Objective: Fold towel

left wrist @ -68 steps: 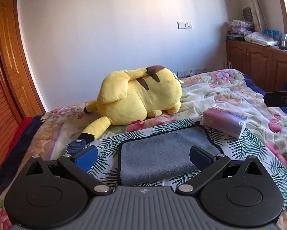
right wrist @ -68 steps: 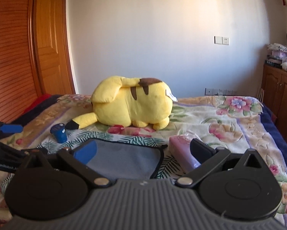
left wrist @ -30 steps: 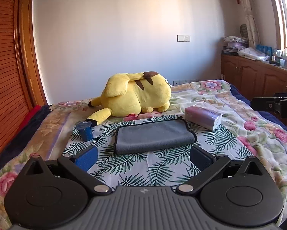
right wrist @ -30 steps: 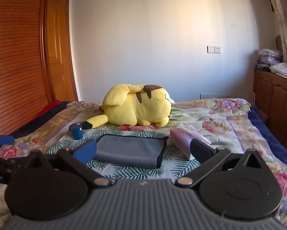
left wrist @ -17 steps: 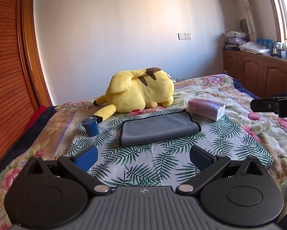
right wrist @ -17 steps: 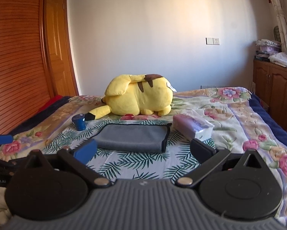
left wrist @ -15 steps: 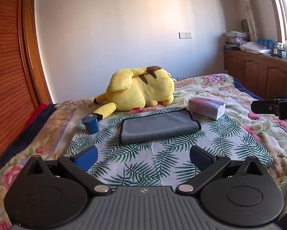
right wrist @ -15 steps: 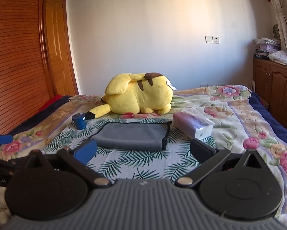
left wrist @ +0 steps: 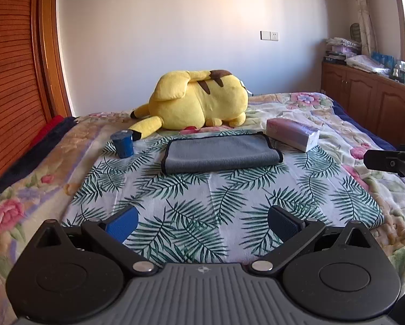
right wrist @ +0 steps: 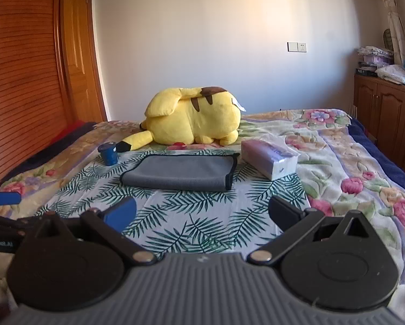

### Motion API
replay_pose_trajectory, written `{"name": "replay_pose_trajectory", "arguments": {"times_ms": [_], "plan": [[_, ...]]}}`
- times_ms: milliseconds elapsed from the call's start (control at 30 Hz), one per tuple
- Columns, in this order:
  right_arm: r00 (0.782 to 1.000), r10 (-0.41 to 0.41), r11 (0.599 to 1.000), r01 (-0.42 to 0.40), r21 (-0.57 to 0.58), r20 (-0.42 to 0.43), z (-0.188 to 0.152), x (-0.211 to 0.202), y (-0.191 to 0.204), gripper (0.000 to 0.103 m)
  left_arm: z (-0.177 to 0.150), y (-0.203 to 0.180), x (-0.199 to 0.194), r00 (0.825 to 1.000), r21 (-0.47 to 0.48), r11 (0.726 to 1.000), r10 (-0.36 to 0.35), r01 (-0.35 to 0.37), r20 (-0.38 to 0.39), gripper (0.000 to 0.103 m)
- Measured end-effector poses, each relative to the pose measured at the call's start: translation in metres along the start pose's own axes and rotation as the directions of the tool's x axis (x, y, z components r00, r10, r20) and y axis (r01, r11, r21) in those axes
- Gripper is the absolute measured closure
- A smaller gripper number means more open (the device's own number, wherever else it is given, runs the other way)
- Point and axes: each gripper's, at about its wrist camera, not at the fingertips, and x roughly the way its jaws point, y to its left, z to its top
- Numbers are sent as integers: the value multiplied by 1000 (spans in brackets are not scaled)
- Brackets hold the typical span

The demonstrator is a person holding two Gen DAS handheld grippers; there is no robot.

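Note:
A grey towel (left wrist: 220,153) with a dark border lies folded flat on the palm-leaf cloth (left wrist: 202,197) on the bed; it also shows in the right wrist view (right wrist: 180,172). My left gripper (left wrist: 202,223) is open and empty, held well back from the towel near the bed's front. My right gripper (right wrist: 201,211) is open and empty, also back from the towel. The right gripper's body shows at the right edge of the left wrist view (left wrist: 391,162). A blue finger (right wrist: 5,198) of the left gripper shows at the left edge of the right wrist view.
A yellow plush toy (left wrist: 197,103) lies behind the towel. A blue cup (left wrist: 124,143) stands to the towel's left. A tissue pack (left wrist: 291,136) lies to its right. A wooden wardrobe (right wrist: 21,81) stands left, cabinets (left wrist: 370,100) right.
Both grippers have drawn back from the towel, which now looks smaller and farther off. The towel lies folded and untouched throughout. Both stay open.

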Motion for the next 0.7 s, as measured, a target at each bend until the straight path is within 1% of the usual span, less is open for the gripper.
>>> {"name": "replay_pose_trajectory", "arguments": {"times_ms": [200,333,500,700], "plan": [[1000,-1,1000,1,-14,-11,-8,1,4,0,-9,-3,6,1000,21,1000,2,-2,-24,0],[1000,-13,1000,13,-22,-23,-13,5,5,0,-11,-2,7,1000,13,1000,8,-7,-22,0],[999,-23,999,22,-31,-27,-15,7,7,0,-10,2,4,1000,-6,1000,17,-17,11,0],[999,-31,999,31,-22,-4,-15,4,5,0,-7,5,-7,997,-14,999,34,-33,72,0]]}}
